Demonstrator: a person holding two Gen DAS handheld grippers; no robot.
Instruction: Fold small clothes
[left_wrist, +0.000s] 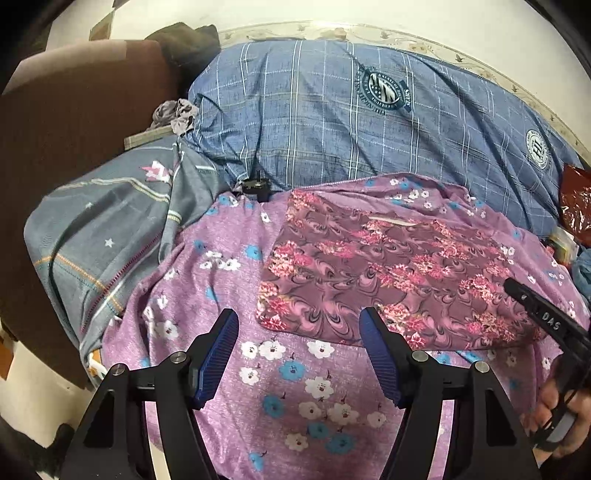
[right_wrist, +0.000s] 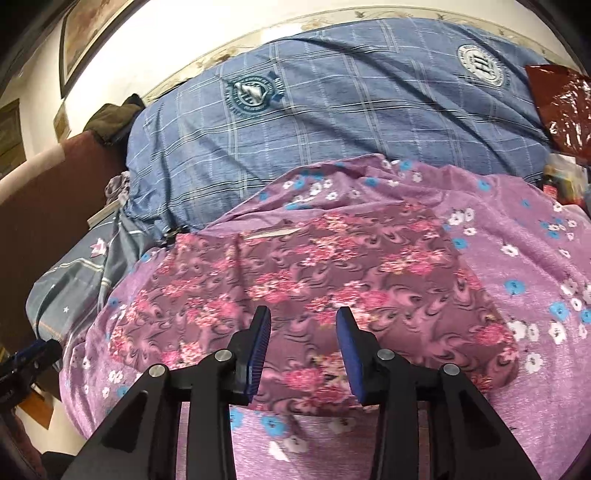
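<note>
A maroon garment with pink flowers lies folded into a flat rectangle on a purple flowered bedsheet. My left gripper hangs open just in front of the garment's near left corner, with only sheet showing between its blue pads. My right gripper stands open over the near middle of the same garment; no cloth is pinched between its pads. In the left wrist view one black finger of the right gripper reaches over the garment's right end, and a hand holds its handle.
A big blue checked pillow lies behind the sheet and a grey-blue striped one to the left. A brown headboard stands at far left, and a small black plug lies between the pillows. A red shiny bag sits at the right.
</note>
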